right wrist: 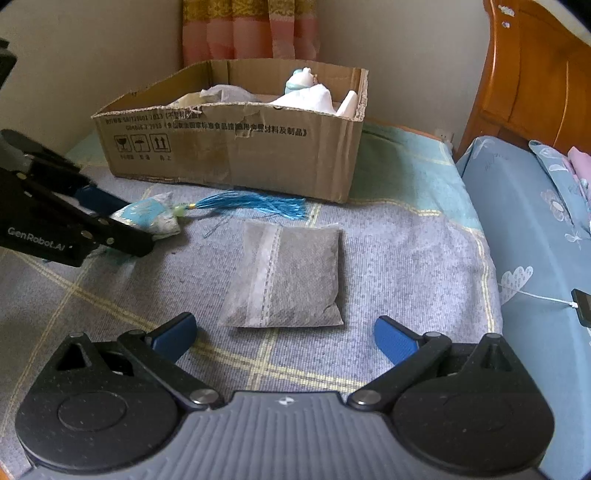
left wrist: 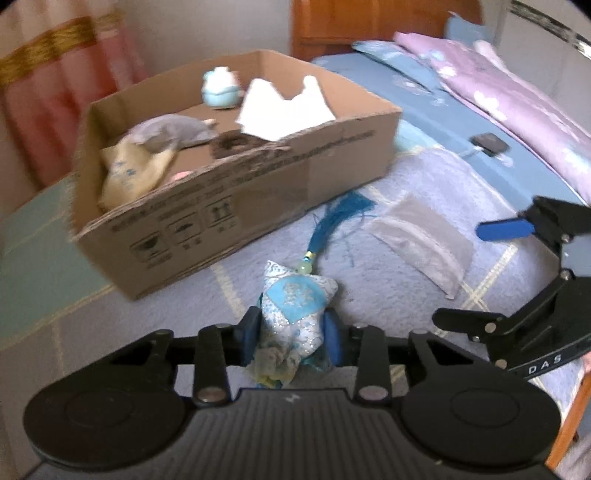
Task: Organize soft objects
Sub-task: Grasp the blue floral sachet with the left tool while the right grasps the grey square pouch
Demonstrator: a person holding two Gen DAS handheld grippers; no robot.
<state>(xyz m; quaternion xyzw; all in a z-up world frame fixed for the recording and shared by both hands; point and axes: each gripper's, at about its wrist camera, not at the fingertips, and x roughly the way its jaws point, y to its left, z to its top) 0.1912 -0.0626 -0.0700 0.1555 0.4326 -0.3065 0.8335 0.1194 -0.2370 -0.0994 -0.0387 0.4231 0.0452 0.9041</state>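
My left gripper (left wrist: 291, 332) is shut on a blue-and-white star sachet (left wrist: 295, 306) with a blue tassel (left wrist: 340, 214); it lies on the checked blanket. The sachet also shows in the right wrist view (right wrist: 147, 218), held by the left gripper (right wrist: 122, 218). My right gripper (right wrist: 284, 339) is open and empty, just in front of a flat grey pillow sachet (right wrist: 288, 277), which also shows in the left wrist view (left wrist: 421, 240). The cardboard box (left wrist: 258, 192) behind holds several soft items, and it appears in the right wrist view (right wrist: 236, 158) too.
A wooden headboard (right wrist: 532, 85) and blue bedding (right wrist: 535, 229) lie to the right, with a phone on a white cable (right wrist: 581, 306). Purple bedding (left wrist: 517, 99) lies at the far right. A pink curtain (right wrist: 251, 33) hangs behind the box.
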